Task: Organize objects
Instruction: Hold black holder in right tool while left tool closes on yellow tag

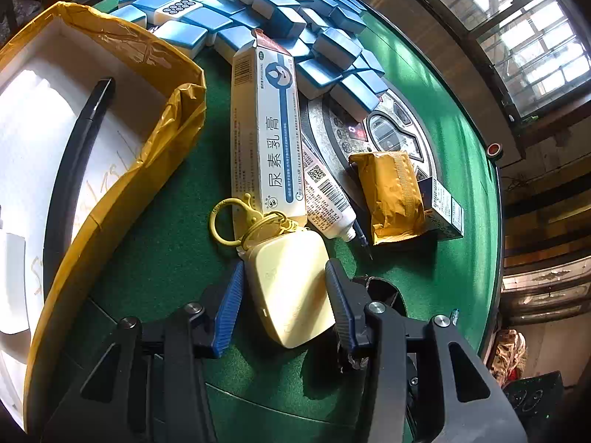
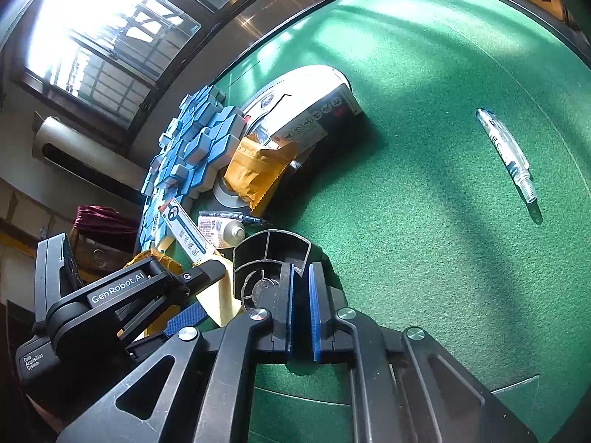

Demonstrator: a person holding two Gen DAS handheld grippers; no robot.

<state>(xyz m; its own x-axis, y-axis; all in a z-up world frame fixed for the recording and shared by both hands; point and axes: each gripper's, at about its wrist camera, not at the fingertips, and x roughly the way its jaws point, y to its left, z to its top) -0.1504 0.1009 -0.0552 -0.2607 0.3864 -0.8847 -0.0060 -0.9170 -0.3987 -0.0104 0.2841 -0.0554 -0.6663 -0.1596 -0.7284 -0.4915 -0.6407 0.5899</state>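
Note:
A cream-yellow case (image 1: 291, 288) with a yellow key ring (image 1: 231, 221) lies on the green table between the blue pads of my left gripper (image 1: 284, 277); the right pad touches it, the left pad stands just apart. Beyond it lie a long white ointment box (image 1: 264, 129), a white tube (image 1: 325, 199), a yellow padded packet (image 1: 395, 195) and a small dark box (image 1: 445, 210). My right gripper (image 2: 301, 288) is shut and empty, just right of the left gripper's body (image 2: 122, 291). A clear pen (image 2: 506, 151) lies on the felt at the right.
A white box lined with yellow tape (image 1: 110, 140), holding a black pen (image 1: 98, 99), stands at the left. A heap of blue mahjong tiles (image 1: 280, 18) covers the far table. The round control panel (image 1: 388, 129) sits mid-table. A black table recess (image 2: 273, 247) lies just ahead of the right gripper.

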